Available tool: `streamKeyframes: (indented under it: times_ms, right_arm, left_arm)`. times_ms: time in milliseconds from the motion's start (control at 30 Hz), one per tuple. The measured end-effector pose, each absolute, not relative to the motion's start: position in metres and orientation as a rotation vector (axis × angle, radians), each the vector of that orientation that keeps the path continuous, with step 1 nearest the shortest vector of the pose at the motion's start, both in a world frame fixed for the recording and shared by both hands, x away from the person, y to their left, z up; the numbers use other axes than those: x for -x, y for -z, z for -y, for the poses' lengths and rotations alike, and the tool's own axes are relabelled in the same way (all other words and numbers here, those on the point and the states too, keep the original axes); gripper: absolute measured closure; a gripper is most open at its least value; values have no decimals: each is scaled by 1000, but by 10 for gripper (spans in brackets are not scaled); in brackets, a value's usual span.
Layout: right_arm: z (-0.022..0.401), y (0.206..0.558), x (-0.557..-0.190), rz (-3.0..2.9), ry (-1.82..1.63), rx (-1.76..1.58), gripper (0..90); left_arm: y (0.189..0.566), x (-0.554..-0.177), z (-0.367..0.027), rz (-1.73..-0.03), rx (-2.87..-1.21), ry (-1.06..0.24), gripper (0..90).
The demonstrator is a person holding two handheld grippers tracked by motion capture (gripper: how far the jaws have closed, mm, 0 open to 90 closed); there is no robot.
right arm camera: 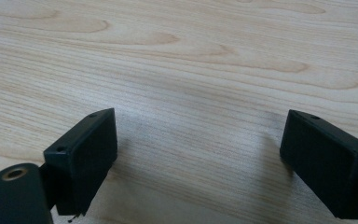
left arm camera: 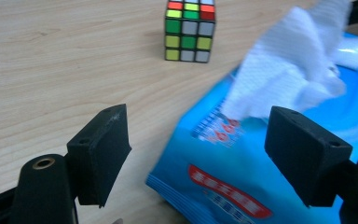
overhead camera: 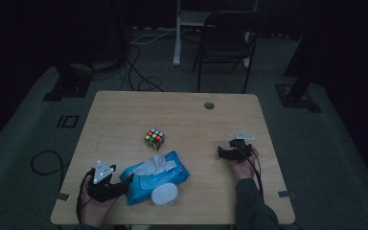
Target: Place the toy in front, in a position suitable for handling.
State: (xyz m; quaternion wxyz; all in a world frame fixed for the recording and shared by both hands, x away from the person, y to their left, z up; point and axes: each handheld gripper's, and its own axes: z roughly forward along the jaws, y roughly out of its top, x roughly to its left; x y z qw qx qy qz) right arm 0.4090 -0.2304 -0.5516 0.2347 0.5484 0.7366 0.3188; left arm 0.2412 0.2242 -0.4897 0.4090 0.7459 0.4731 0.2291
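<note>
High view: from above the near edge, looking forward and down over the whole surface (overhead camera: 182, 110). Gripper views: close and low along the jaws; the left one shares the cube (left arm camera: 189, 29) and wipes pack (left arm camera: 279, 168) with the high view.

Blue wipes pack (overhead camera: 155, 178) w/ red logo, multicolour cube (overhead camera: 154, 139), white tissue (left arm camera: 286, 65)

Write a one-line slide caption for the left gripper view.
Open left gripper over a blue wipes pack, white wipe sticking out, puzzle cube beyond.

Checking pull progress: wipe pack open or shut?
Open. The white flap lid is swung off the blue wipe pack, and a crumpled wipe sticks out of its top.
</note>
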Motion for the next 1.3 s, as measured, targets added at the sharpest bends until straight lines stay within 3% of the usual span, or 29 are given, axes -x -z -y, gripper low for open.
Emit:
streamKeyframes:
  times_ms: [700, 900, 1067, 1167, 1300]
  right_arm:
    - [230, 552, -409, -2021, -875, -1505, 109]
    - [230, 552, -409, -2021, -876, -1505, 109]
    - [231, 552, -409, -2022, -875, -1504, 109]
    - [230, 552, -408, -2021, -876, -1505, 110]
    - [226, 550, -405, -2044, -880, -1489, 180]
  left_arm:
    - [499, -214, -196, -1080, -2028, -514, 159]
    - [513, -213, -189, -1104, -2144, -558, 148]
    - [516, -215, -194, -1110, -2137, -521, 144]
    - [515, -215, -199, -1113, -2135, -529, 206]
    - [516, -219, -204, -1178, -2141, -544, 381]
